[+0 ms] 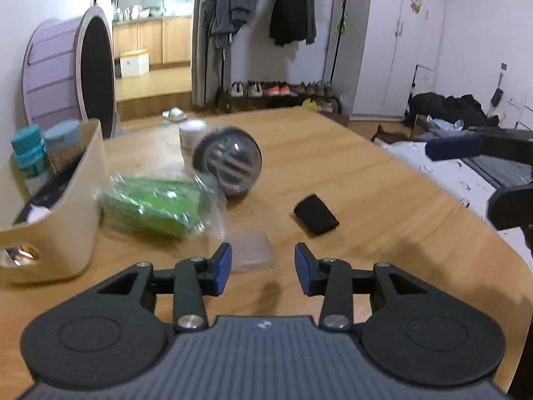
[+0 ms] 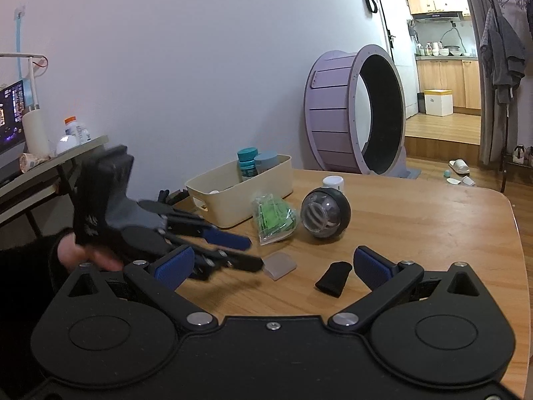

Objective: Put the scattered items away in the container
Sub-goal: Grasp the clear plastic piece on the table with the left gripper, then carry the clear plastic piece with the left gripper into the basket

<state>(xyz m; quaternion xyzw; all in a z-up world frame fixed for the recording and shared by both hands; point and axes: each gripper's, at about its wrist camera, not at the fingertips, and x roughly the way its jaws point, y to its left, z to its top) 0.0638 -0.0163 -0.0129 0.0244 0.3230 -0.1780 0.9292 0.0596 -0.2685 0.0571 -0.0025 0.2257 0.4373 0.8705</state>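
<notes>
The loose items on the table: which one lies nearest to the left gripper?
The translucent plastic case, flat beside the left gripper; the black cloth piece, green packet and ball lie farther.

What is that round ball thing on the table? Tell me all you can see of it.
The ball is a dark sphere with a clear, glossy dome showing a striped rotor inside; it looks like plastic. It rests on the wooden table, with the green packet beside it and a small white bottle behind. Neither gripper touches it.

bag (image 1: 156,203), ball (image 1: 230,161) crowd bin (image 1: 80,206) side.
</notes>
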